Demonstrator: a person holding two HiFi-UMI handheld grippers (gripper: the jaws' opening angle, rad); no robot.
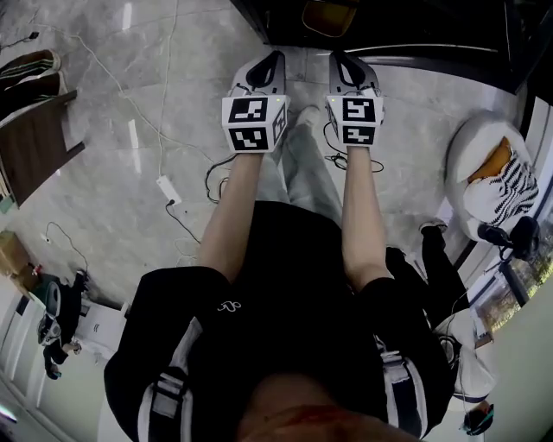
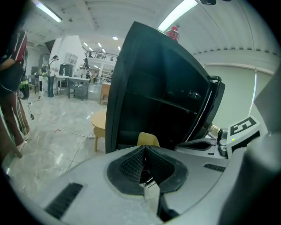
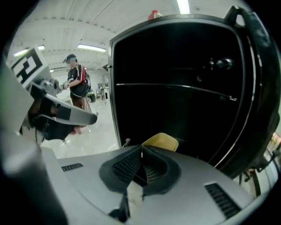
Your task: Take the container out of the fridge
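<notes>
1. Over in the head view, both my claws point side by side at the open fridge (image 1: 406, 26), left claw (image 1: 274, 57) and right claw (image 1: 340, 57). My guess is that's to line up a two-sided grab. The yellow container (image 1: 330, 15) sits low inside, just ahead of the tips and untouched.
2. Left gripper view: left claw is clenched on nothing, its ribbed black pads meeting in a point. The container's rounded matte top pokes up right behind the tip. Fridge is glossy black with the door swung wide.
3. Right gripper view: right claw is pinched empty too. A thin shelf (image 3: 175, 86) runs above the container, which looks like smooth plastic, so probably slippery.
</notes>
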